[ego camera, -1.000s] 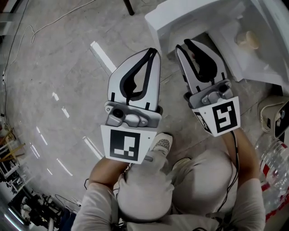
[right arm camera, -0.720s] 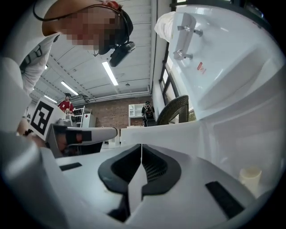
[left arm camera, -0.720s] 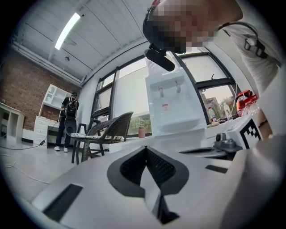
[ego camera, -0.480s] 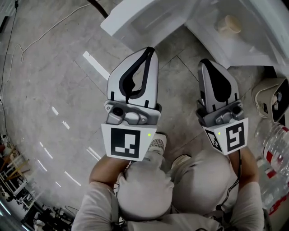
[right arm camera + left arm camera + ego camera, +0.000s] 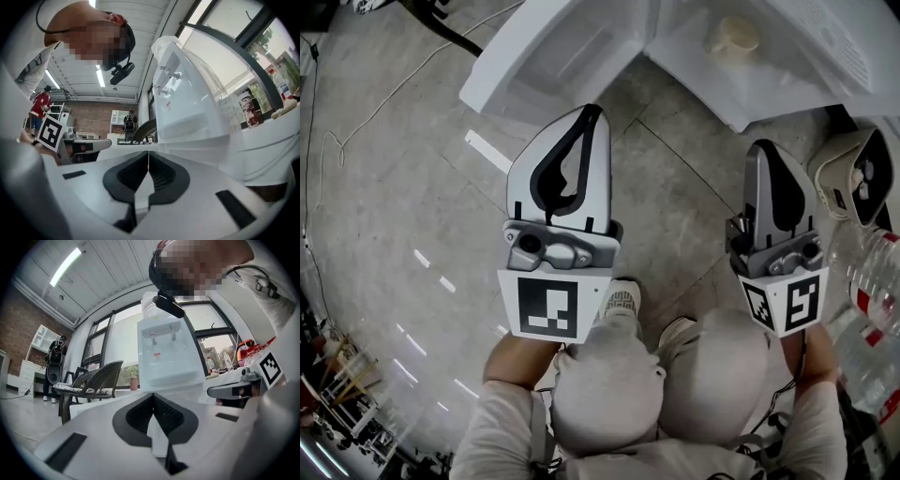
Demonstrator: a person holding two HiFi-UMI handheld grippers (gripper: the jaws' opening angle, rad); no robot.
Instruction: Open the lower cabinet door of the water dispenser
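**At the dispenser base: door already out, both grippers empty**

Below me, grey floor tiles [image 5: 412,187] fill most of the head view. The water dispenser [image 5: 806,66] sits along the top edge, and the left gripper view shows its taps and white front straight ahead. The lower cabinet door [image 5: 553,56] stands swung wide to the left of the cabinet with its inner face showing. That leaves the compartment exposed, with a beige cup-like thing [image 5: 731,37] inside. I judge the opening step done, or all but done.

- **Left gripper [image 5: 592,112]:** the jaws are pressed together with nothing between them. The tip lies by the door's near edge in the head view, and I can't tell whether it touches.
- **Right gripper [image 5: 766,148]:** the jaws are likewise closed tight on nothing. It is apart from the cabinet, near a beige device [image 5: 853,173] and clear bottles [image 5: 872,291] at the right.

My guess is the door needs no further move unless it must swing wider. In that case I'd nudge its free edge with the closed left tip, or part the jaws first to hook it. Otherwise I hold both clear.
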